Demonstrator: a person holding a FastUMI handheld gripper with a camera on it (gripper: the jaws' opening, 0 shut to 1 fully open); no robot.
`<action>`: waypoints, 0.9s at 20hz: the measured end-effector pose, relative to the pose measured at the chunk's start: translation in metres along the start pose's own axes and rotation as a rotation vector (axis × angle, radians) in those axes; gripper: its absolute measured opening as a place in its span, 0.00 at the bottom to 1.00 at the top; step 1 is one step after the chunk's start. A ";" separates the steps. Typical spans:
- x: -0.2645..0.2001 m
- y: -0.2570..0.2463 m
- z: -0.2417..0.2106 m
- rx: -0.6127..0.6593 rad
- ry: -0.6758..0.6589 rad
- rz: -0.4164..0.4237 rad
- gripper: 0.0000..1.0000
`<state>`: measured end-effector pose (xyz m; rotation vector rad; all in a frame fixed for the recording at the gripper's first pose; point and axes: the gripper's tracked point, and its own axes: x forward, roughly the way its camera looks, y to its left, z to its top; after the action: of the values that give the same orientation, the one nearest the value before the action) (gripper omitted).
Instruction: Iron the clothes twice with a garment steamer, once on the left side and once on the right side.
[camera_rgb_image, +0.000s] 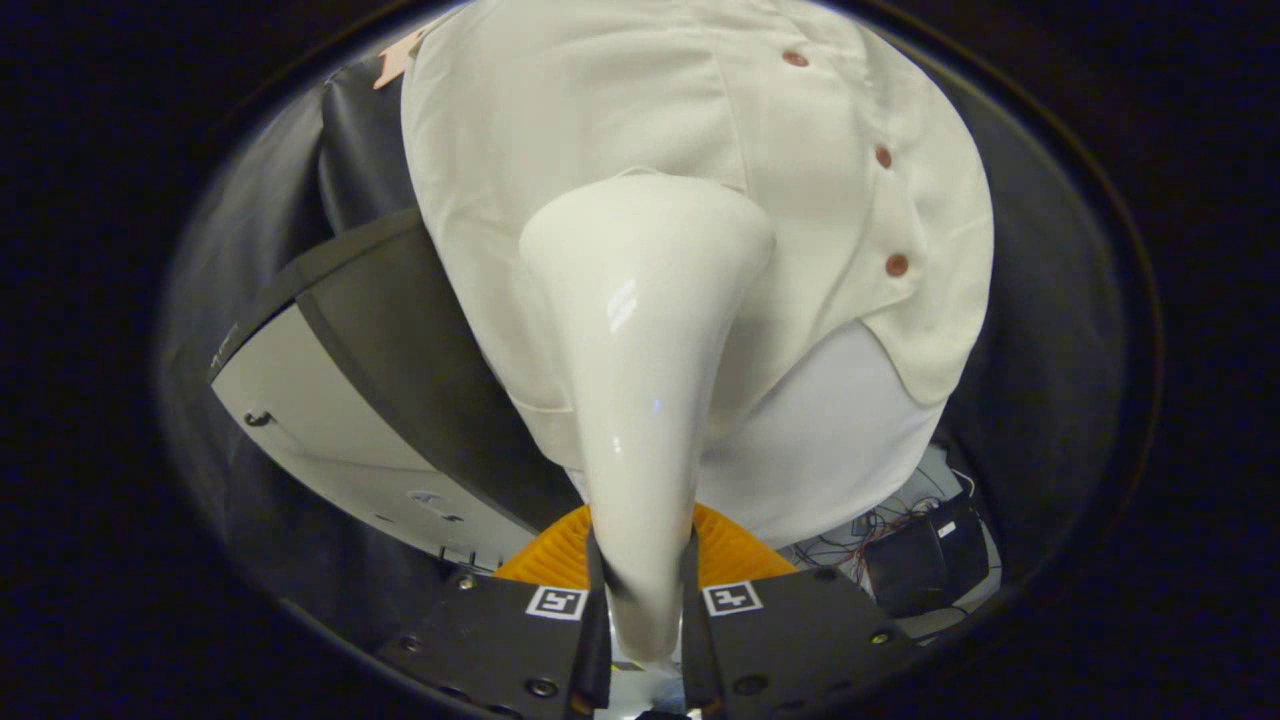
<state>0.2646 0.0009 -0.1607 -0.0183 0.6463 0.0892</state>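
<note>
Gripper (640, 610) clamped on white garment steamer (640, 330) handle, head against cream button shirt (560, 120); keep head flat, stroke slow, clear of buttons (896, 265).

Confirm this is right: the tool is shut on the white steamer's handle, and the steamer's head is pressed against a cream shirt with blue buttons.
One detail is wrong: the buttons are reddish-brown, not blue, as the gripper view shows. The rest holds: the tool is shut on the white steamer by its handle, and the steamer's head sits against the cream shirt.
</note>
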 end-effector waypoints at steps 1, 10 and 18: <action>0.004 0.000 -0.010 0.010 0.020 -0.006 0.28; 0.026 -0.005 -0.061 0.061 0.110 -0.033 0.28; 0.008 -0.002 -0.050 0.065 0.075 -0.006 0.27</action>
<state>0.2410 -0.0025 -0.2055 0.0395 0.7235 0.0614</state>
